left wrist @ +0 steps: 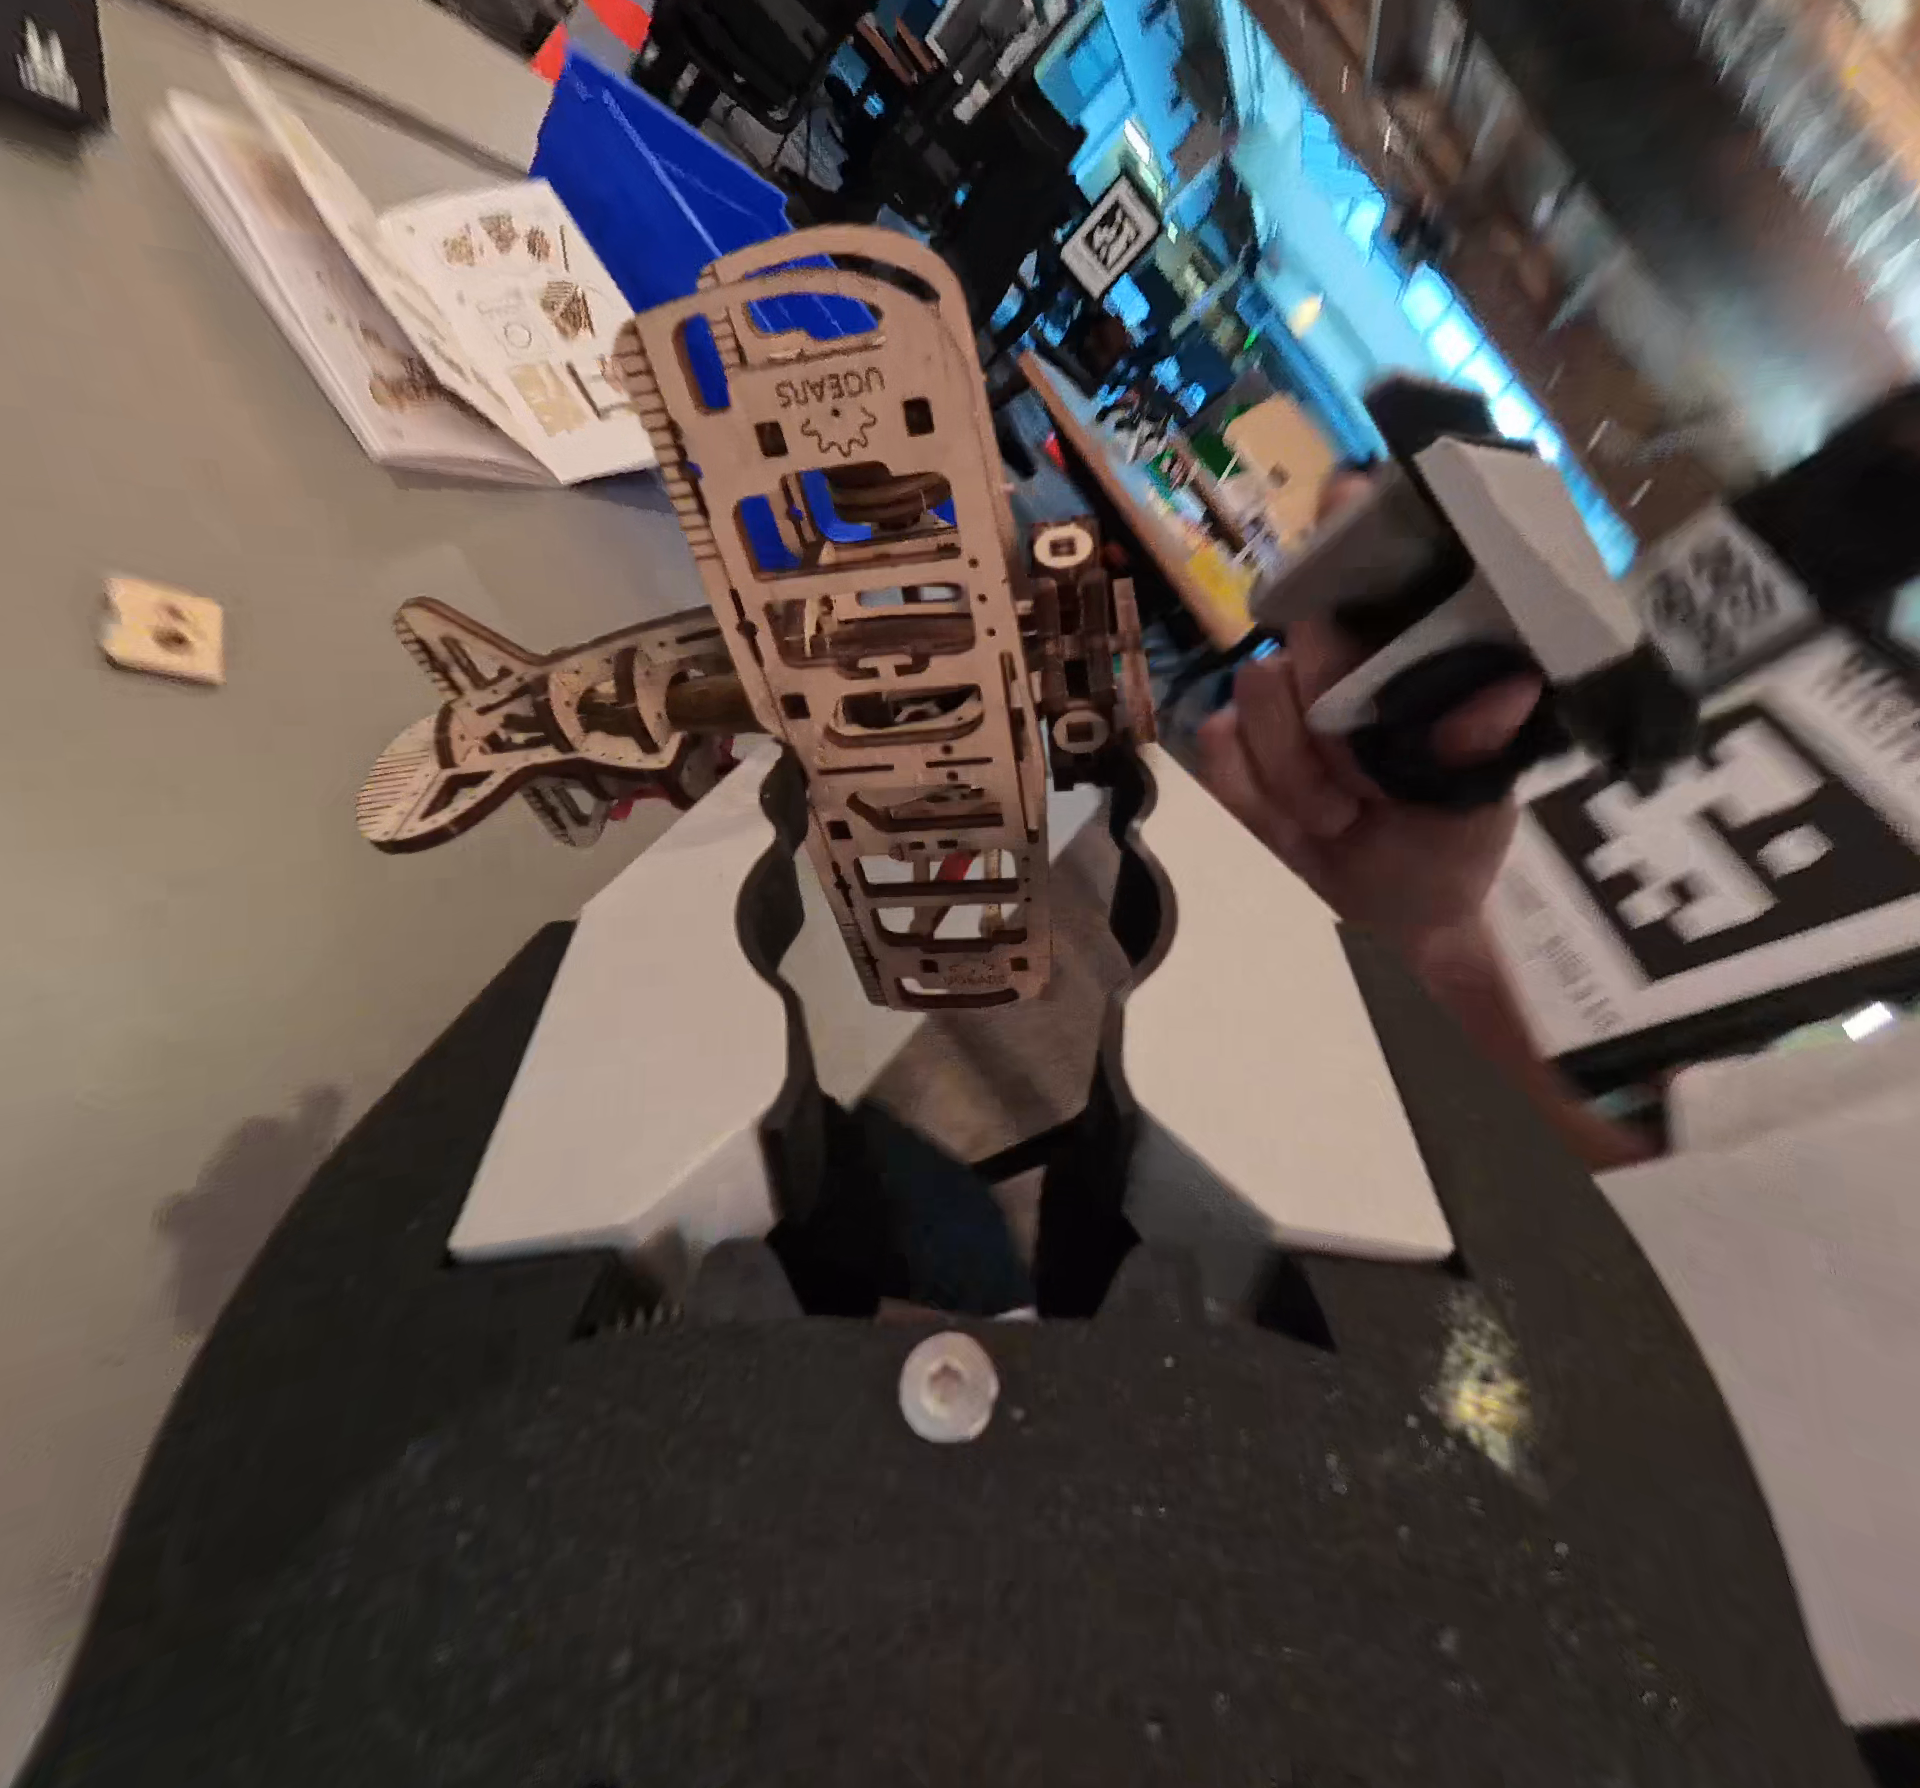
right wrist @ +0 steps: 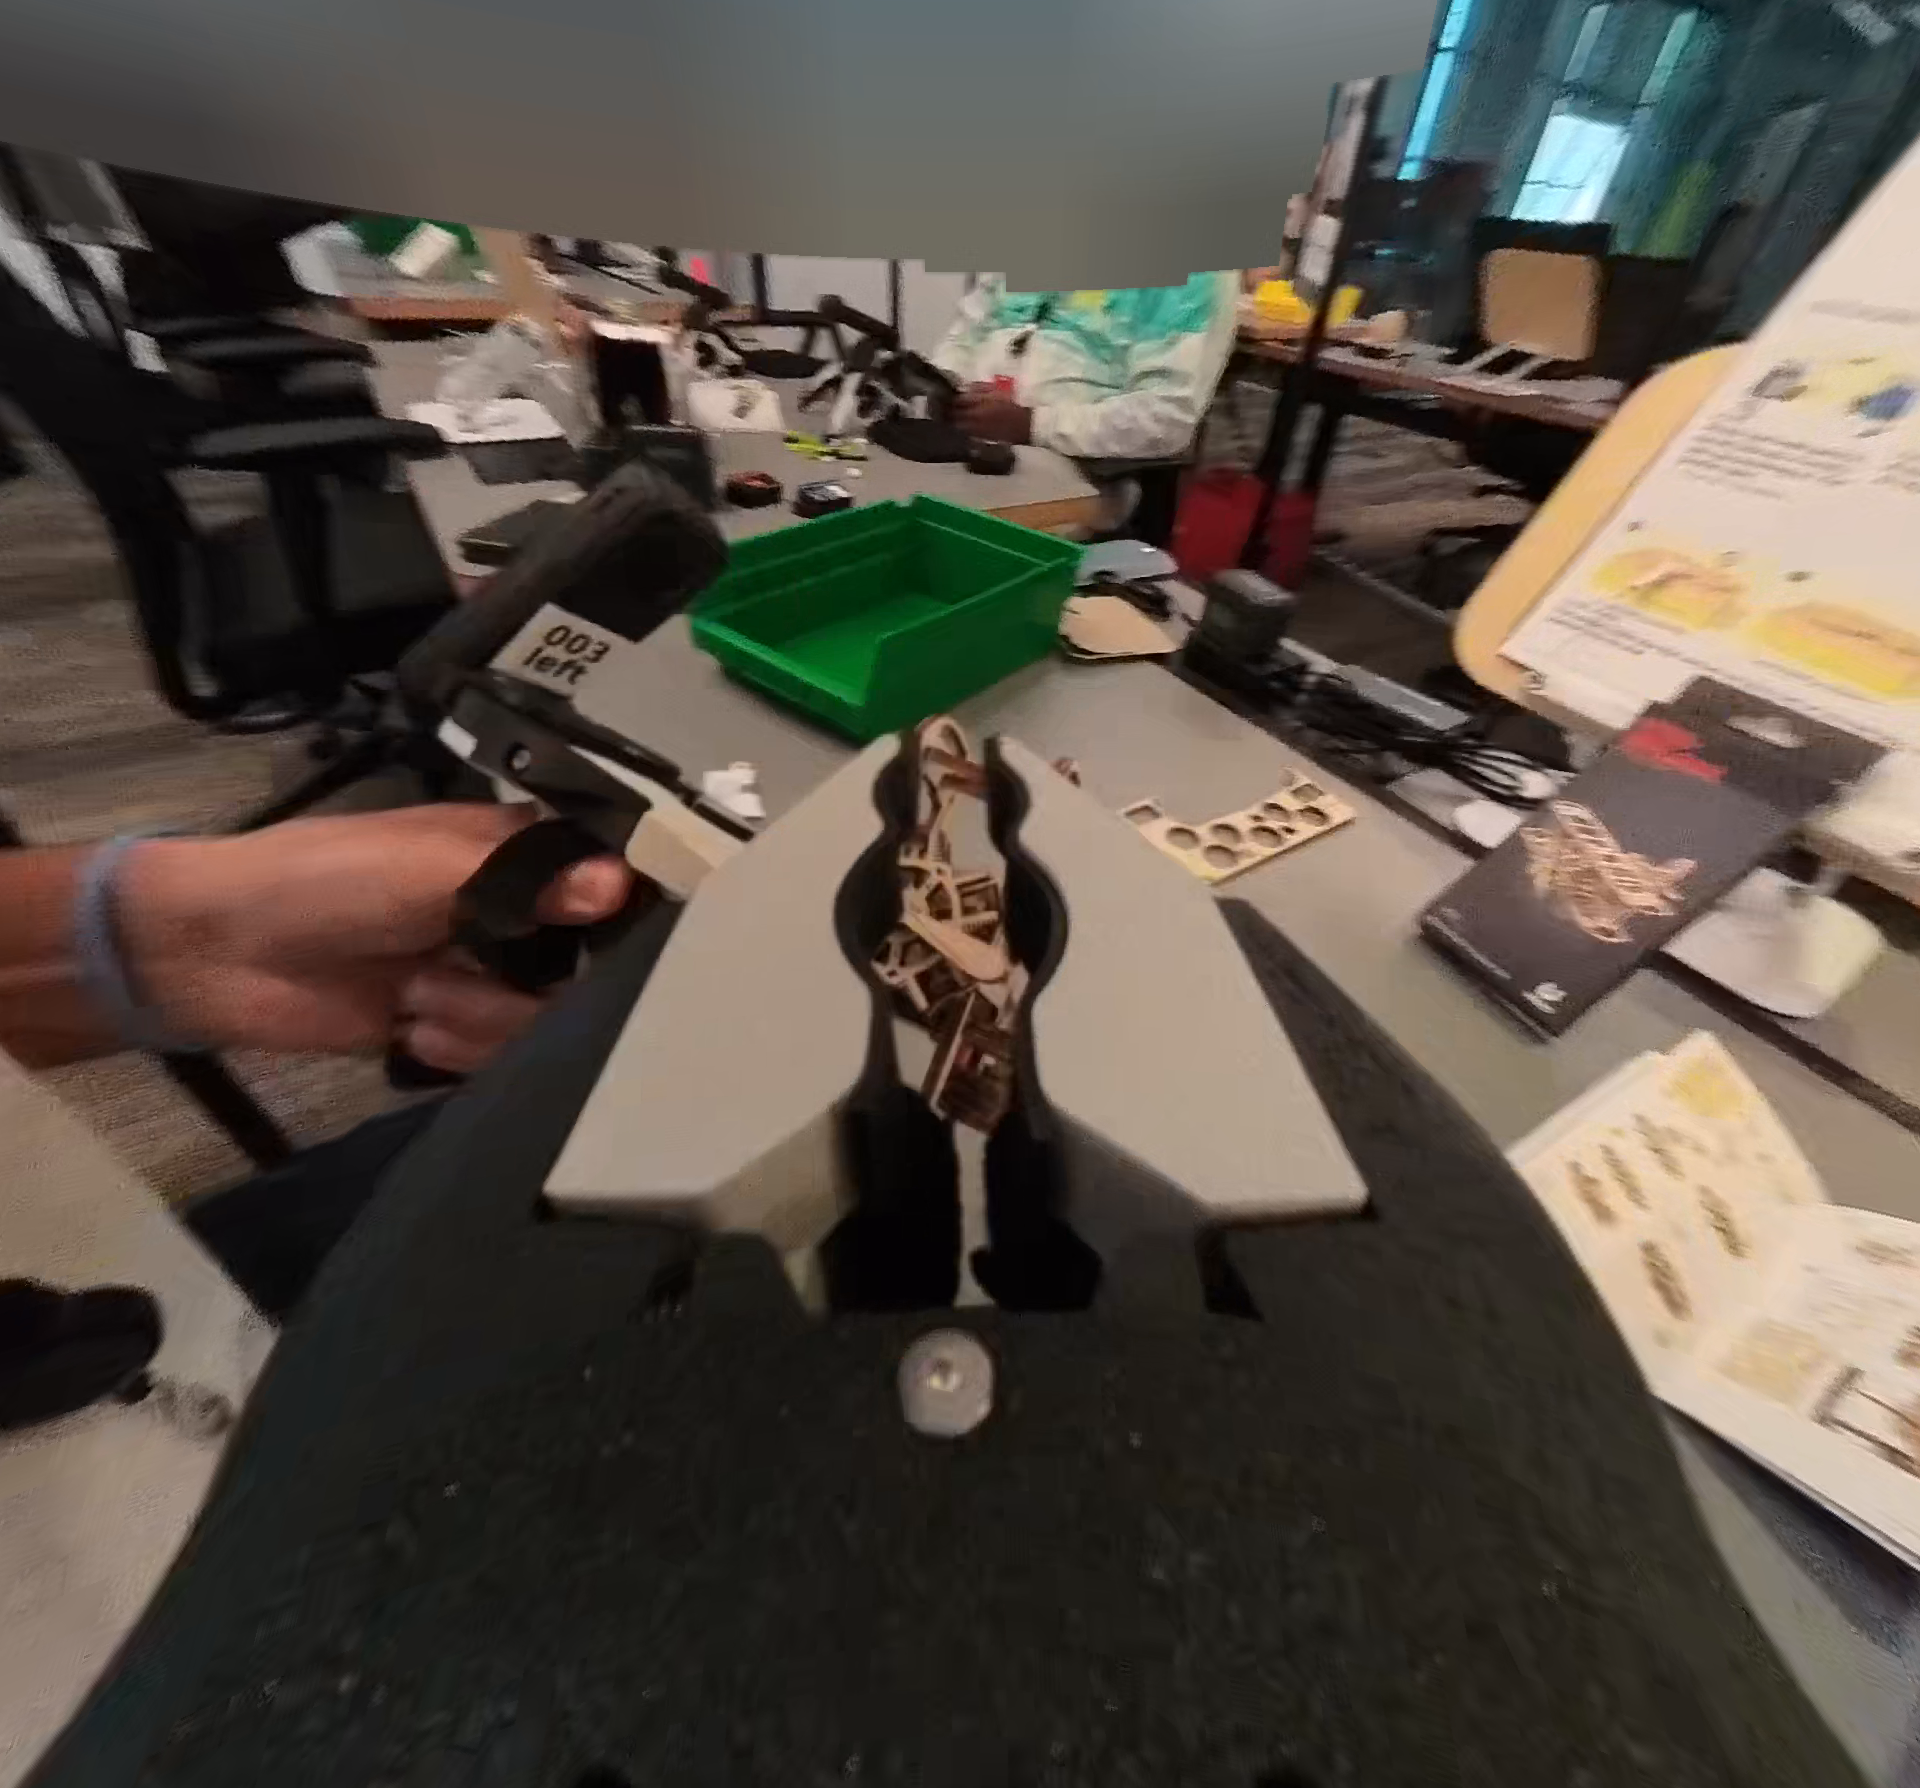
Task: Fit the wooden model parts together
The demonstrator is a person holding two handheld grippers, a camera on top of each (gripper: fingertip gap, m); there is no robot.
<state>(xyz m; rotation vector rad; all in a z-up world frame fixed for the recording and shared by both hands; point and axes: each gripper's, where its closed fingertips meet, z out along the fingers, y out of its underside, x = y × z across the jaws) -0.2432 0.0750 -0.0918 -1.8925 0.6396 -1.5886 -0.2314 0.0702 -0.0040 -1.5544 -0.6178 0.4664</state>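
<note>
The left claw [left wrist: 951,772] is pinching the wooden model plane [left wrist: 831,637] from either side at its lower structure, which lifts the assembly clear of the table [left wrist: 156,855] and stands the wing panel roughly upright. This hold appears intended to turn the boxy nose end toward the other tool while the tail points off to the left. The right claw [right wrist: 951,762] is pressed nearly together on a small wooden model part [right wrist: 951,938], a lattice-cut piece seated lengthwise in the scalloped channel between the fingers; its exact form cannot be resolved. Holding it deep in the channel should keep it from twisting under insertion load. The two tools are near each other but apart, so no mating contact exists yet. On the table lie a loose square wooden offcut [left wrist: 164,630], an open instruction booklet [left wrist: 447,325], a punched-out wooden sheet [right wrist: 1242,824], a green bin [right wrist: 883,616] and a dark product box [right wrist: 1621,865], all left within reach.
</note>
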